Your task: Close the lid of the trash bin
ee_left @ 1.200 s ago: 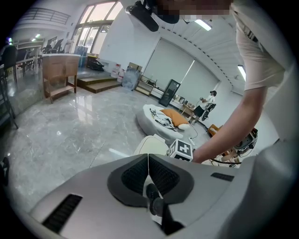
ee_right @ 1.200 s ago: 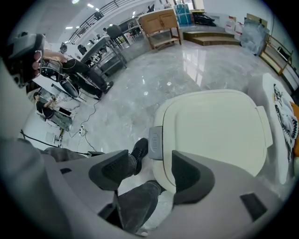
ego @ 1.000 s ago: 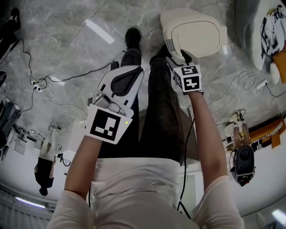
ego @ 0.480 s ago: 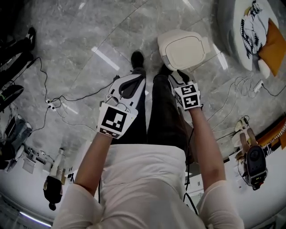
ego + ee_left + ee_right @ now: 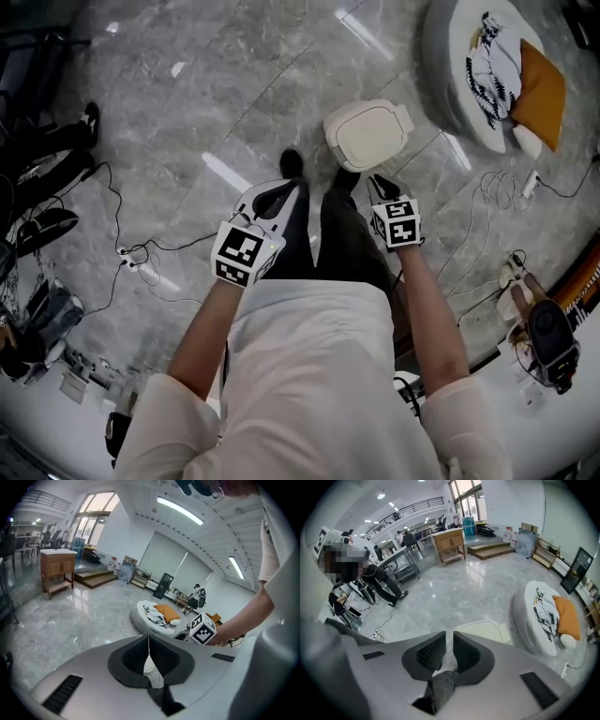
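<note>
Standing over the cream plastic trash bin (image 5: 367, 134) on the grey floor (image 5: 187, 112), its lid lying flat (job looks done), the person is holding the left gripper (image 5: 279, 190) pinched together and the right gripper (image 5: 378, 183), which has just been closing on nothing, a crack apart, so next is only stepping away.

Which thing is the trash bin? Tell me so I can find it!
On the grey marble floor, find the big round white bed with the orange pillow. Beside it, just in front of the person's black shoes, sits the trash bin. It is the only cream box with rounded corners, and its flat lid is shut.
</note>
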